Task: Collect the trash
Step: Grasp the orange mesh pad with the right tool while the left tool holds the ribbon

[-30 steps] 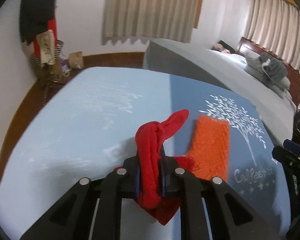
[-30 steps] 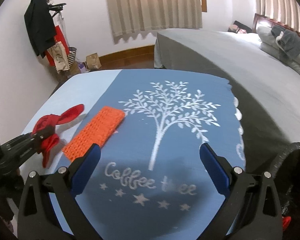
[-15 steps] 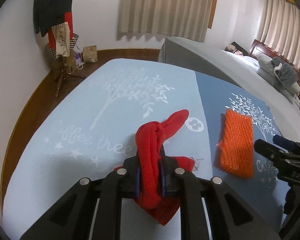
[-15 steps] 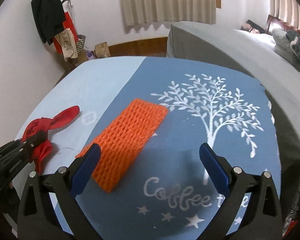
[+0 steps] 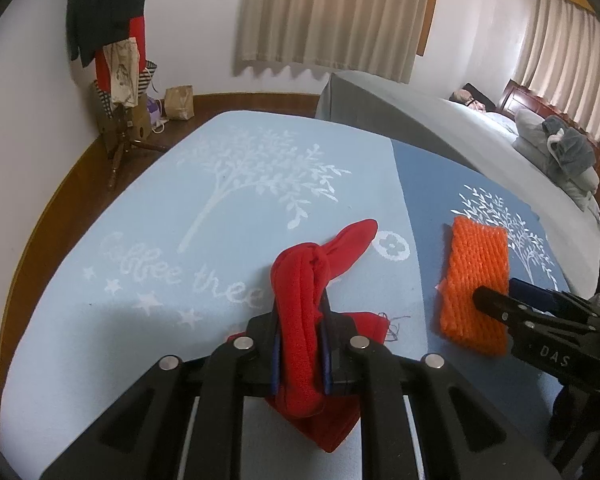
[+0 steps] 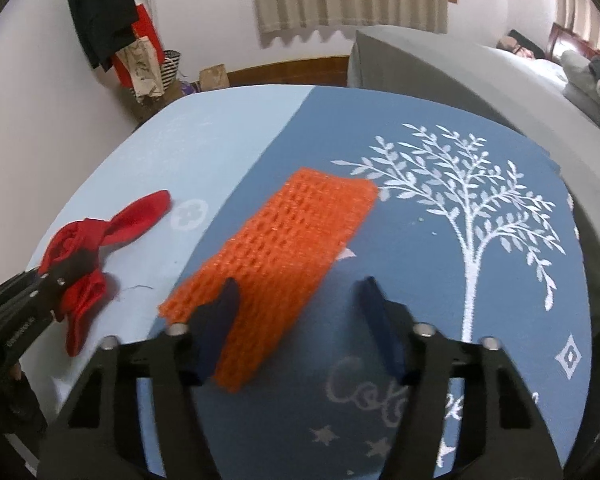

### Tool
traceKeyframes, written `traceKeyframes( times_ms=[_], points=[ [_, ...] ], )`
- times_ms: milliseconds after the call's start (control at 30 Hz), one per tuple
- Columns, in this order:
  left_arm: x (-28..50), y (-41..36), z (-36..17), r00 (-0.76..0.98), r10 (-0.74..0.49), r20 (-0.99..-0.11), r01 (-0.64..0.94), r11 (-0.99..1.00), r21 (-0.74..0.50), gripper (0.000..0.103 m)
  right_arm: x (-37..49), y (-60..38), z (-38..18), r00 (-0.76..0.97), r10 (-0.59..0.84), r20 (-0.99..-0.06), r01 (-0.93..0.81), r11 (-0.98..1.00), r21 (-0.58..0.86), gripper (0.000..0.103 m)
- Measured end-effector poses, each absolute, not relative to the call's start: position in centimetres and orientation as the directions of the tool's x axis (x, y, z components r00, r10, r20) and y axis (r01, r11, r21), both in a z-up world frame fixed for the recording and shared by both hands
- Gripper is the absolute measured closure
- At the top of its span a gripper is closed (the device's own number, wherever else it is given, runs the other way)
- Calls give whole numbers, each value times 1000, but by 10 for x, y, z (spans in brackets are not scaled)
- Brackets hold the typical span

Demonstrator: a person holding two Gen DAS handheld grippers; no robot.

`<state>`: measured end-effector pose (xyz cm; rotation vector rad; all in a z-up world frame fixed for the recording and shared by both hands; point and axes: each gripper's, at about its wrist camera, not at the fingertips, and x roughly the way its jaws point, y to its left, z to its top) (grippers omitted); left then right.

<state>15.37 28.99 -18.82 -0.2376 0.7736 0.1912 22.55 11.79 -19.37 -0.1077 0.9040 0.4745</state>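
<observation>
A coat rack (image 5: 116, 52) hung with dark clothes stood in the corner at far left, beside a brown paper bag (image 5: 179, 103) on the floor. On the blue tablecloth (image 5: 140, 240) printed with white trees, the left gripper (image 5: 300, 354) was clamped tight on a red cloth (image 5: 304, 280), one knotted end poking forward over the pale-blue half. Just to its right, an orange foam net (image 6: 288, 248) lay flat on the darker blue half. The right gripper (image 6: 300, 320) hung over the net's near end, its jaws spread apart, the left finger (image 6: 216, 328) over the mesh. A grey-covered bed (image 5: 480, 144) filled the far right.
</observation>
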Motion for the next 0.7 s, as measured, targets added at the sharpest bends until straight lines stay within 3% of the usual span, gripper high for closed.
traceKeyframes(
  times_ms=[133,233,700],
  points=[
    [155,289,-189,698,83,-711,-254,957,-137,88,222,126,-192,495,393,-775,-478,868,134,80],
    [155,289,-189,698,83,-712,-254,957,-138,88,224,129,-188,481,410,-775,-487,860,152,90],
    [148,276,-175,724,91,-684,-230,966,-114,88,213,102,-160,508,439,-741,-495,853,166,92]
  ],
)
